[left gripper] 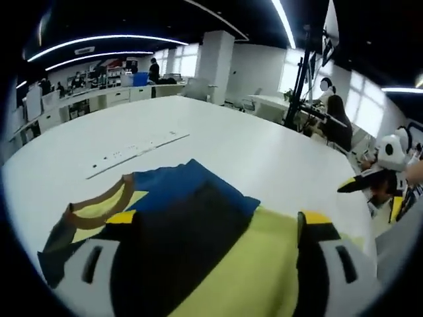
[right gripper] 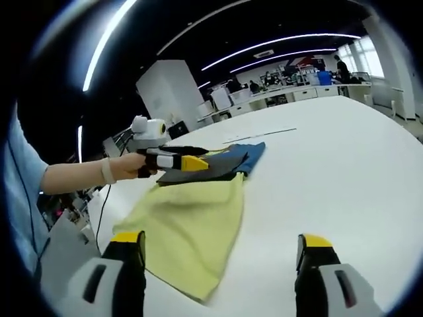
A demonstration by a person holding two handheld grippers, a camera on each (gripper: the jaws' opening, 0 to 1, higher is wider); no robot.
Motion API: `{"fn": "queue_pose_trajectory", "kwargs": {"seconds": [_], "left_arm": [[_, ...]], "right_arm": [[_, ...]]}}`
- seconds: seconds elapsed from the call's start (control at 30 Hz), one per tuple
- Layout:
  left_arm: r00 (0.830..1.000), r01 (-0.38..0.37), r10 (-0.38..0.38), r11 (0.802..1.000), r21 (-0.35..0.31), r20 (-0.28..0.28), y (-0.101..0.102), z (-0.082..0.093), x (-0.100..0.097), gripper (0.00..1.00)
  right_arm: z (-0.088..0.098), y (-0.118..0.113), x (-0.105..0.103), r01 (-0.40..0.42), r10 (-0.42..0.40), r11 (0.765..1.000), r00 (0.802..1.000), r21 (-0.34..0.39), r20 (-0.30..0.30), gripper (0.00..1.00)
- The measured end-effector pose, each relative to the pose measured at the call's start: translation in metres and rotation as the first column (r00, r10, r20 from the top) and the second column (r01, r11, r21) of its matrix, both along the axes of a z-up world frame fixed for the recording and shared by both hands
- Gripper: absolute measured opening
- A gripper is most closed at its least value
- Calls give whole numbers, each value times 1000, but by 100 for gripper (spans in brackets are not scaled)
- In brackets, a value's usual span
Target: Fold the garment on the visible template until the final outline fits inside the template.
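I see my left gripper (right gripper: 192,162) pinched on the dark panel of the yellow, blue and black cloth garment (right gripper: 195,214), lifting that edge off the white tabletop (right gripper: 344,178). The yellow part lies flat below and ahead of my right gripper (right gripper: 221,254), whose jaws stand wide apart, gripping nothing, just beside the cloth's near corner.

Pretty bright overall, lit by long ceiling strips (left gripper: 99,38) that curve hard from the fisheye bend. The windows (left gripper: 370,105) past the white surface (left gripper: 264,158) blow out to white. The surface throws back soft glare, barely any shadows. Jaws at the bottom look a bit soft, background desks are fuzzy.
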State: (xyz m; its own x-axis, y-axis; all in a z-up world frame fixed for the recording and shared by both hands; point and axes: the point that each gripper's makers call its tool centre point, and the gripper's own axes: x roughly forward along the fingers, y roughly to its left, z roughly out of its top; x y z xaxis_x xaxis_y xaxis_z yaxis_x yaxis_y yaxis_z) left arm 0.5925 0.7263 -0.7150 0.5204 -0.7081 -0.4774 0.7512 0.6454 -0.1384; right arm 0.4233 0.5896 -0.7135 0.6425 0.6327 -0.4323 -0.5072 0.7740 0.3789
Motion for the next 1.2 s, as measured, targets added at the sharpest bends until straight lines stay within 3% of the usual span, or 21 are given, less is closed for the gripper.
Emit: {"fn": "queue_pose_trajectory", "kwargs": {"seconds": [0.27, 0.57, 0.67, 0.87, 0.93, 0.97, 1.2], "left_arm": [[1000, -25, 25, 999, 30, 1, 35, 7, -15, 93], [998, -66, 66, 995, 68, -3, 89, 13, -48, 90], [998, -54, 53, 992, 111, 15, 109, 14, -66, 89], [996, -89, 88, 990, 108, 10, 144, 20, -91, 88], [992, -124, 126, 990, 73, -18, 150, 23, -96, 88], [992, -124, 125, 990, 62, -6, 155, 27, -100, 87], [986, -165, 166, 984, 66, -20, 177, 25, -124, 85]], "right_arm": [[8, 13, 10, -56, 57, 998, 998, -25, 31, 97], [20, 30, 24, -114, 117, 992, 991, -52, 70, 97], [26, 32, 27, -128, 133, 990, 987, -61, 87, 98], [33, 36, 30, -145, 152, 987, 983, -76, 101, 98], [35, 38, 29, -151, 159, 985, 982, -81, 104, 97], [35, 39, 29, -155, 164, 984, 981, -86, 103, 97], [31, 38, 26, -167, 177, 981, 980, -100, 96, 97]]}}
